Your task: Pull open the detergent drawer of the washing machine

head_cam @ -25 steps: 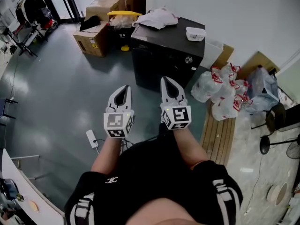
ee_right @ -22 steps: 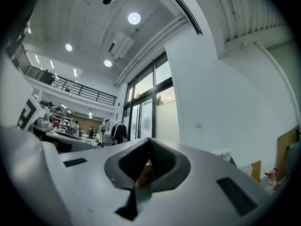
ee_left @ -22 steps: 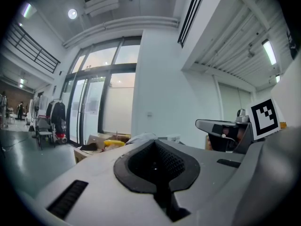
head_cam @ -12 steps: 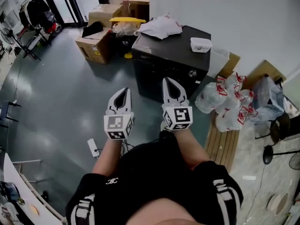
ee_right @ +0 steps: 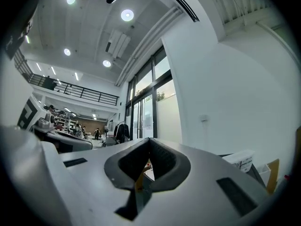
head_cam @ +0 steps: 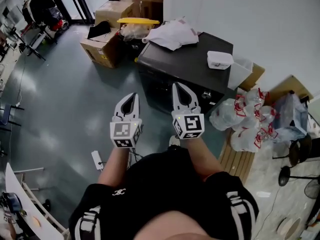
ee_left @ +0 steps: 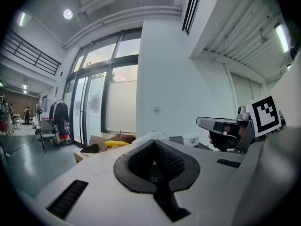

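The black washing machine stands against the white wall in the head view, with a round knob on its front panel. Its detergent drawer cannot be made out from this steep angle. A white cloth and a small white tub lie on its lid. My left gripper and right gripper are held side by side, level, pointing at the machine and short of its front. Both are shut with nothing between the jaws, as the left gripper and right gripper views confirm.
Cardboard boxes and a yellow-lidded bin stand left of the machine. White plastic bags lie on a wooden pallet to its right. A white power strip lies on the grey floor by my left leg.
The person has walked toward the washing machine, which now looks larger and nearer to both grippers. Both grippers kept their side-by-side pose and stayed shut.
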A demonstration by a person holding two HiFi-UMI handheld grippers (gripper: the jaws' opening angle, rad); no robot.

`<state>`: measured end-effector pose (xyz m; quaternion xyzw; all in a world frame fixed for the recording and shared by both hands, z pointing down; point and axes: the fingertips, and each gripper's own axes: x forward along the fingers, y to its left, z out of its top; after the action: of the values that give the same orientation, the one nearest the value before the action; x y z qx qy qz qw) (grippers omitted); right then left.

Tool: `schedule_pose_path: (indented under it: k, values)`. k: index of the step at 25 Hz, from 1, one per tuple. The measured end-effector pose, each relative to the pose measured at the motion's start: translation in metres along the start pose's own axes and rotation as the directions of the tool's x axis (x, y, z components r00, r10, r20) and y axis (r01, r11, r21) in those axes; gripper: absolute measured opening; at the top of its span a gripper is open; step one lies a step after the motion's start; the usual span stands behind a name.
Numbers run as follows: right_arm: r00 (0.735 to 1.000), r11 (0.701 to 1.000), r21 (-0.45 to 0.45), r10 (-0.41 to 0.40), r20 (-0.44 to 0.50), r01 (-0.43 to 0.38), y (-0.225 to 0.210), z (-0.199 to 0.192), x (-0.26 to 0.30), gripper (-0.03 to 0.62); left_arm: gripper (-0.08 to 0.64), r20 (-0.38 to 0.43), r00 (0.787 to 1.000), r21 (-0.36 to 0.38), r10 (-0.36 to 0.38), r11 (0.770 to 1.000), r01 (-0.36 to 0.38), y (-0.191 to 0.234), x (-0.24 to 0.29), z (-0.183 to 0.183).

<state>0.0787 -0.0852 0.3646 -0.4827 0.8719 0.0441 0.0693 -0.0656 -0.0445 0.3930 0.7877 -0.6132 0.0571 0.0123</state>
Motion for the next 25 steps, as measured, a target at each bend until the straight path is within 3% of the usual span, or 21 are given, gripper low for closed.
schedule_pose_path:
  k: [14, 25]
  values:
    - [0.993, 0.993, 0.027, 0.115, -0.041, -0.114, -0.109, -0.024, 0.123, 0.003, 0.002, -0.01, 0.993, -0.022, 0.116, 0.993, -0.116, 0.008, 0.164, 0.026]
    - [0.988, 0.989, 0.028, 0.145, -0.057, -0.144, -0.122, -0.036, 0.176, 0.003, 0.002, -0.011, 0.992, -0.032, 0.125, 0.992, -0.125, 0.034, 0.209, 0.027]
